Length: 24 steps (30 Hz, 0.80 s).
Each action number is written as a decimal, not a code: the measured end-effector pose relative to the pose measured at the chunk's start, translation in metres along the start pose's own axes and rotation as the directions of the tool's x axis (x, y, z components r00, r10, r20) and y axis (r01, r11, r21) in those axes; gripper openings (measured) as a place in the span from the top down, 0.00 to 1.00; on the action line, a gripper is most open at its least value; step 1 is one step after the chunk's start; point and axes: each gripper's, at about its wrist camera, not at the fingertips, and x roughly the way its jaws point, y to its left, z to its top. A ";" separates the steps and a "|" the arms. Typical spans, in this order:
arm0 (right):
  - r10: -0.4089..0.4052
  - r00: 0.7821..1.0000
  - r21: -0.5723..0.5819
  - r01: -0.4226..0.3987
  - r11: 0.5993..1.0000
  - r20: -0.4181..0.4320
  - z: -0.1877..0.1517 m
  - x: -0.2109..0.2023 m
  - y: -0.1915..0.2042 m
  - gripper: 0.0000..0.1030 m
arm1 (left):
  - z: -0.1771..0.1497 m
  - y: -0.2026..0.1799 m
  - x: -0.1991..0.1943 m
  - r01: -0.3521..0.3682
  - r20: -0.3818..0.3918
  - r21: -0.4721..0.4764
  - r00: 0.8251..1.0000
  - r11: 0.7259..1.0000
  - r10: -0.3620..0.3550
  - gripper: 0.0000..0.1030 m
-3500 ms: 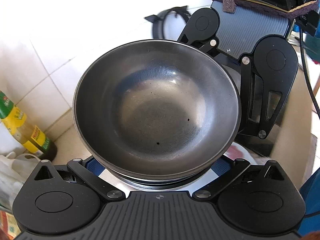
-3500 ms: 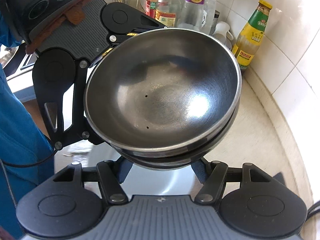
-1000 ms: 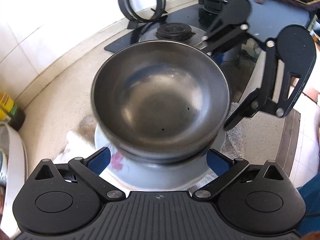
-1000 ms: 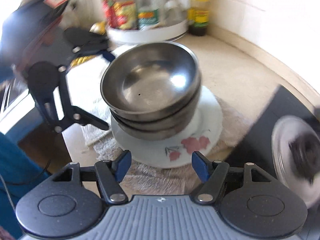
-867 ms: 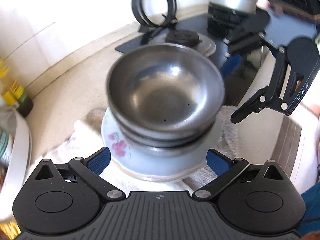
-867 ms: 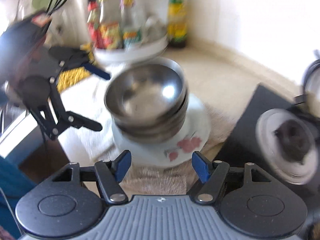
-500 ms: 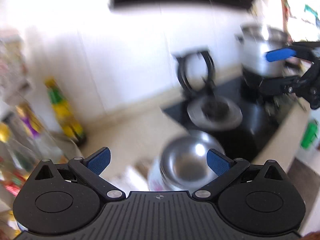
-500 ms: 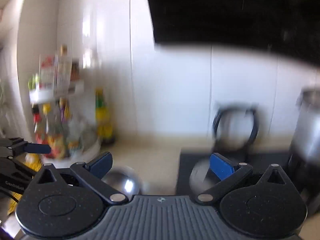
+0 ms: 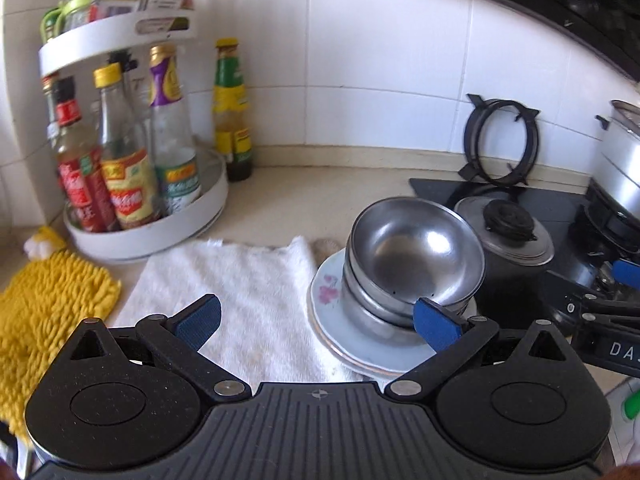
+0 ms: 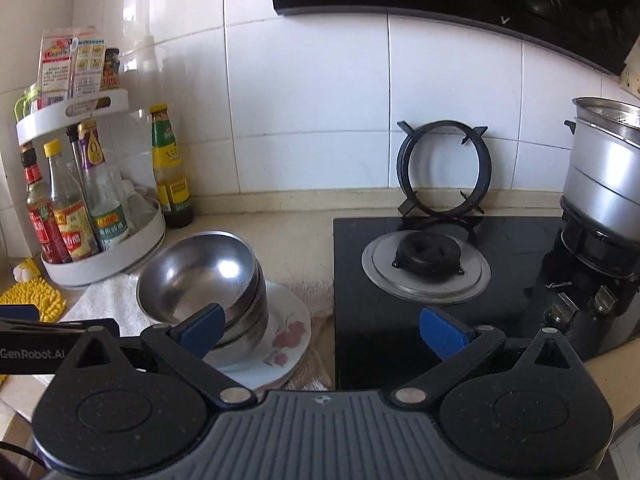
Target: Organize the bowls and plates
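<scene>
Three stacked steel bowls [image 9: 416, 256] [image 10: 196, 276] stand on a white flowered plate [image 9: 352, 348] [image 10: 288, 332], which rests on cloth on the counter. My left gripper [image 9: 318, 320] hangs open above and in front of the stack, with nothing between its blue pads; its right pad [image 9: 436, 324] overlaps the bowls only in the picture. My right gripper [image 10: 322, 328] is wide open too, holding nothing, with the stack near its left pad [image 10: 200, 324]. Each gripper shows at the edge of the other's view, the right gripper [image 9: 600, 312] and the left gripper [image 10: 40, 340].
A white towel [image 9: 240, 280] and a yellow mop cloth [image 9: 44, 292] lie left of the plate. Behind them stands a round rack of bottles [image 9: 152, 216] [image 10: 104, 256]. A black hob [image 10: 512, 248] with a bare burner [image 10: 428, 256], a leaning pan ring [image 10: 444, 168] and a steel pot [image 10: 604, 184] lies right.
The plate with the bowls was set down on the cloth. Both grippers opened, let go and drew back and up, rolling level, so the stack now looks smaller and lower.
</scene>
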 end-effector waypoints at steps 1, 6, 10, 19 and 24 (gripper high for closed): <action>0.010 1.000 -0.001 -0.010 1.000 -0.008 -0.001 -0.001 -0.001 0.00 | -0.002 -0.003 0.000 -0.017 -0.006 -0.006 1.000 1.000 0.017 0.00; 0.019 0.999 0.003 -0.018 1.000 -0.042 -0.002 -0.003 -0.003 0.00 | -0.015 -0.013 -0.009 -0.064 -0.028 -0.066 0.998 0.996 0.063 0.00; 0.011 0.997 0.005 -0.011 1.000 -0.082 -0.006 -0.002 -0.006 0.00 | -0.020 -0.019 -0.010 -0.100 -0.061 -0.086 0.994 0.991 0.095 0.00; -0.019 0.989 -0.011 0.017 1.000 -0.148 -0.019 0.001 -0.007 0.00 | -0.035 -0.026 -0.008 -0.111 -0.145 -0.105 0.985 0.988 0.095 0.00; -0.025 0.987 -0.016 0.022 1.000 -0.160 -0.021 0.001 -0.007 0.00 | -0.039 -0.027 -0.010 -0.131 -0.150 -0.116 0.982 0.985 0.113 0.00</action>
